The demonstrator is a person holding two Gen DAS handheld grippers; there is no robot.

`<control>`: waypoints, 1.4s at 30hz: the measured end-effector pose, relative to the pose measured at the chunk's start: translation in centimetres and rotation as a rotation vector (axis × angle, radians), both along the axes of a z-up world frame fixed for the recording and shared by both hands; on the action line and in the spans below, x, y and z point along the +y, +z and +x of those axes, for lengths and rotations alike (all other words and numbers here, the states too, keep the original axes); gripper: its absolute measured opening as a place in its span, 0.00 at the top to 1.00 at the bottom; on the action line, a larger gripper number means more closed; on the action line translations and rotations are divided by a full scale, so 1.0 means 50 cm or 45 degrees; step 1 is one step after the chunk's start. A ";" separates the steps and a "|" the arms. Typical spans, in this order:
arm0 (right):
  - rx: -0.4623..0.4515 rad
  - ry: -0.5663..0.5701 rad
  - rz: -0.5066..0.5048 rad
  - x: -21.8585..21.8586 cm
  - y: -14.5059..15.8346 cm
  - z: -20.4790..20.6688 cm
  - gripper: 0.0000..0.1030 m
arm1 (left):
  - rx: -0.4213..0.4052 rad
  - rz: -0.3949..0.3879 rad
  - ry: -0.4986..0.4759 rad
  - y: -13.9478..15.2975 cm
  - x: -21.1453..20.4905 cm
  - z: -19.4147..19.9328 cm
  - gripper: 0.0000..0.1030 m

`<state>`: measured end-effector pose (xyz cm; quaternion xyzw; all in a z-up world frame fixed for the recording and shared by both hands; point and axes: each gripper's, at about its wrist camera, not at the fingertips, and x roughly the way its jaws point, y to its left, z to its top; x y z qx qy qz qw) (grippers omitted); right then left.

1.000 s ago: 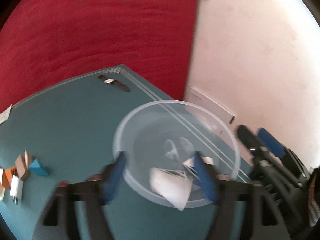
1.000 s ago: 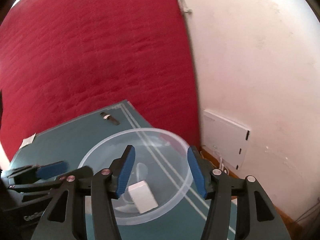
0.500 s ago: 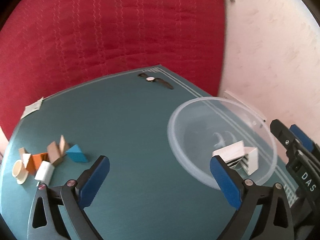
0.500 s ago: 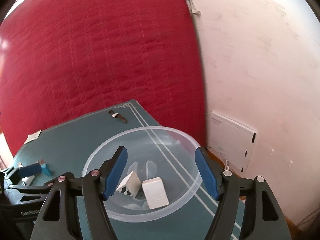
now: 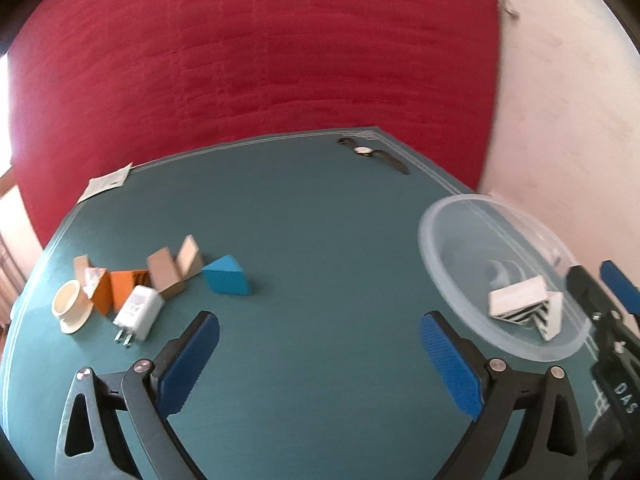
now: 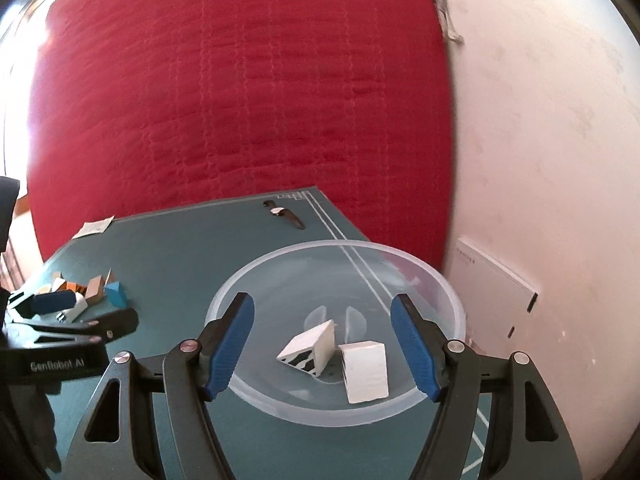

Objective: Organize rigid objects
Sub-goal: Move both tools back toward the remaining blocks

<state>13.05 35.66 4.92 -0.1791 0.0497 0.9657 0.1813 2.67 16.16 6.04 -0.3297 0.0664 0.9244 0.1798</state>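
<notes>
Bright daylight glare at left edge, fisheye bending, slight motion blur

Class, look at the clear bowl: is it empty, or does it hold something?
Not empty. The clear bowl holds two pieces: a white block and a black-and-white wedge.

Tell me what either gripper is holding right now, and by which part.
Nothing. The left gripper and right gripper are both open and empty.

A red quilted cloth point(image 6: 240, 120) fills the upper frame, beside a pale wall point(image 6: 540, 160) (white panel point(image 6: 496, 284) lower right). A wristwatch point(image 5: 374, 152) lies near the green mat's point(image 5: 320, 240) far corner.
</notes>
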 end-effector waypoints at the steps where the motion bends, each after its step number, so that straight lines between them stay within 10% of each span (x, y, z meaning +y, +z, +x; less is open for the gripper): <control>1: -0.001 0.002 0.013 -0.003 0.001 0.001 0.30 | -0.002 -0.001 0.017 -0.003 -0.010 -0.005 0.01; 27: -0.299 0.381 -0.009 -0.190 -0.017 -0.102 0.30 | -0.022 -0.044 0.516 -0.029 -0.342 -0.136 0.01; 42: -0.363 0.485 -0.110 -0.279 -0.007 -0.191 0.30 | -0.077 -0.092 0.560 -0.060 -0.430 -0.202 0.01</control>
